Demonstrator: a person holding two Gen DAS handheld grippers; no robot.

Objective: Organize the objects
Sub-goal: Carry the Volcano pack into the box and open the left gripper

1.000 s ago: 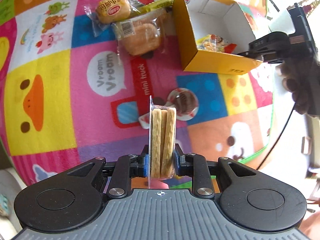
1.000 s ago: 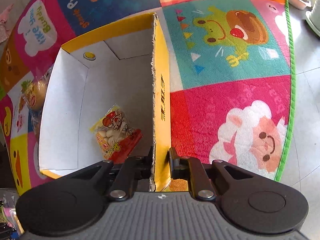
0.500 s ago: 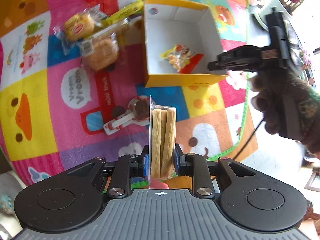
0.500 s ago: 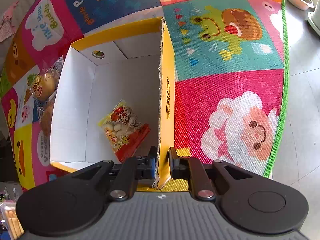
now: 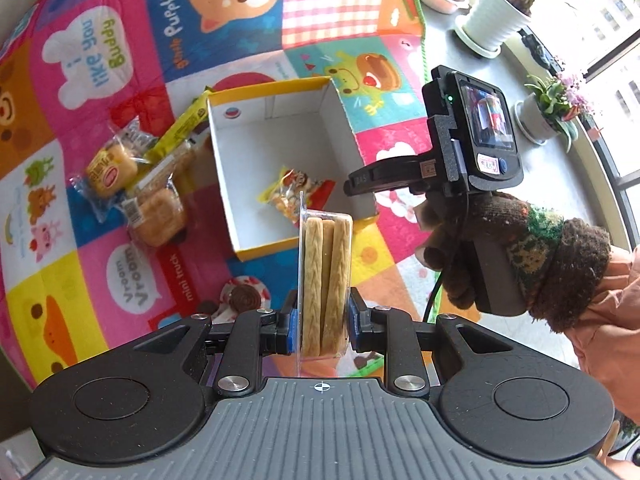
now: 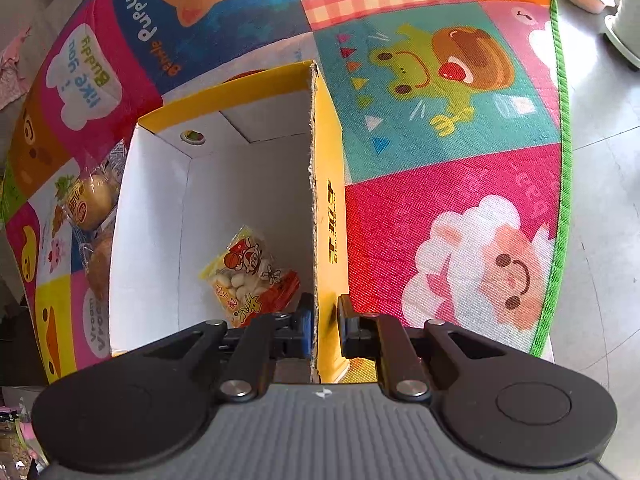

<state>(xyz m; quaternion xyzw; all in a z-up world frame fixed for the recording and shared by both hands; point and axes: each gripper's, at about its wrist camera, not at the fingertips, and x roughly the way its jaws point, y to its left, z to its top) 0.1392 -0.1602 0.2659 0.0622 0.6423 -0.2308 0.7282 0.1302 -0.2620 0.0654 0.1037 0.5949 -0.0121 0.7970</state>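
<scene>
My left gripper (image 5: 322,330) is shut on a clear pack of biscuit sticks (image 5: 325,280), held upright above the mat near the yellow cardboard box (image 5: 256,200). A yellow and red snack bag (image 5: 294,192) lies on the box's white floor. My right gripper (image 6: 322,320) is shut on the box's right wall (image 6: 324,200), one finger inside and one outside. The same snack bag (image 6: 250,276) lies just left of that finger. In the left wrist view the right gripper (image 5: 352,184) reaches in from the right, held by a gloved hand (image 5: 500,256).
Wrapped buns (image 5: 110,168) and a bread pack (image 5: 158,212) lie on the colourful play mat (image 5: 100,60) left of the box, with a long yellow packet (image 5: 180,128) behind them. A round chocolate snack (image 5: 242,298) lies near my left fingers. Potted plants (image 5: 500,12) stand on the floor beyond the mat.
My left gripper has risen and swung towards the box with the biscuit pack, so the box and the right hand now lie further in view. The right gripper kept its hold on the wall.
</scene>
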